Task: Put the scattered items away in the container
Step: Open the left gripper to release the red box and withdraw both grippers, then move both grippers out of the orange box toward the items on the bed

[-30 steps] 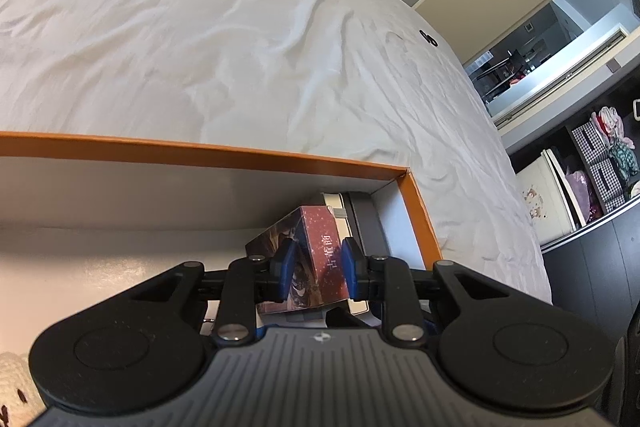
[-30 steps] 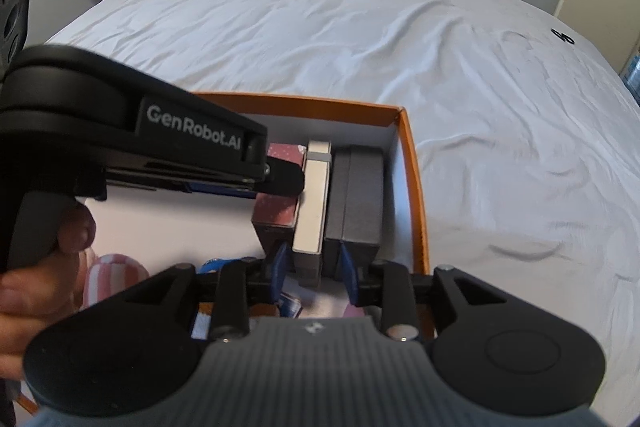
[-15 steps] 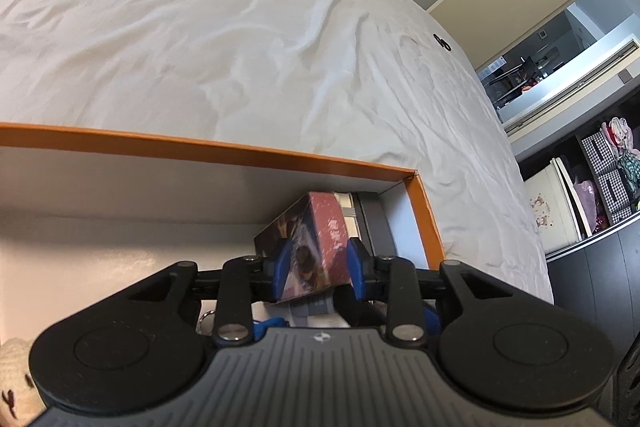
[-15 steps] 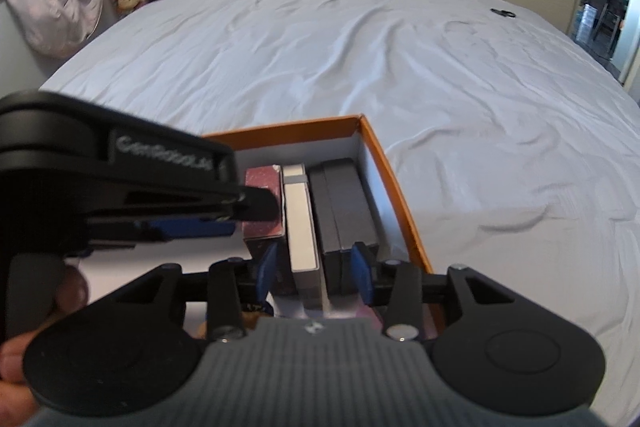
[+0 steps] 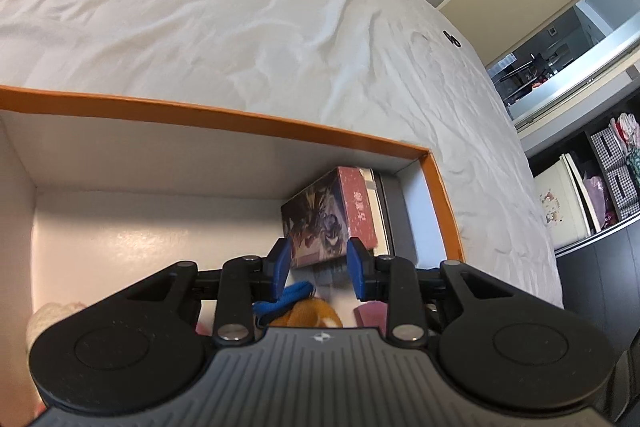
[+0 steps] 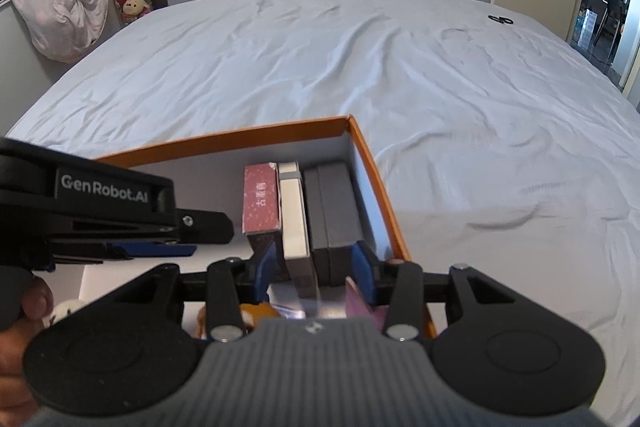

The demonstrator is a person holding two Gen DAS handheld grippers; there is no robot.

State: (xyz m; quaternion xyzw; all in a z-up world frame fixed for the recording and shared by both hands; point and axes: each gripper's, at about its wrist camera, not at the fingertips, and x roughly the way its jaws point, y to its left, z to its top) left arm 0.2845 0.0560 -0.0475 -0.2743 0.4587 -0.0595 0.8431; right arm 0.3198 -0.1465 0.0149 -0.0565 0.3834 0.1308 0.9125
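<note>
An orange-rimmed box with a white inside lies on the bed. In its far right corner a red illustrated box stands on edge beside a white box and a dark grey box. My left gripper is open just short of the red box, touching nothing. My right gripper is open above the near ends of the white and grey boxes, its pads clear of them. A small black item lies far off on the sheet.
An orange plush with a blue cord, a pink card and a pale plush lie in the container's near part. A hand holds the left gripper's handle. Shelves and a doorway flank the bed on the right.
Both grippers' jaws have widened and both have drawn back and up. The left one let go of the red box, which now stands upright against the white box.
</note>
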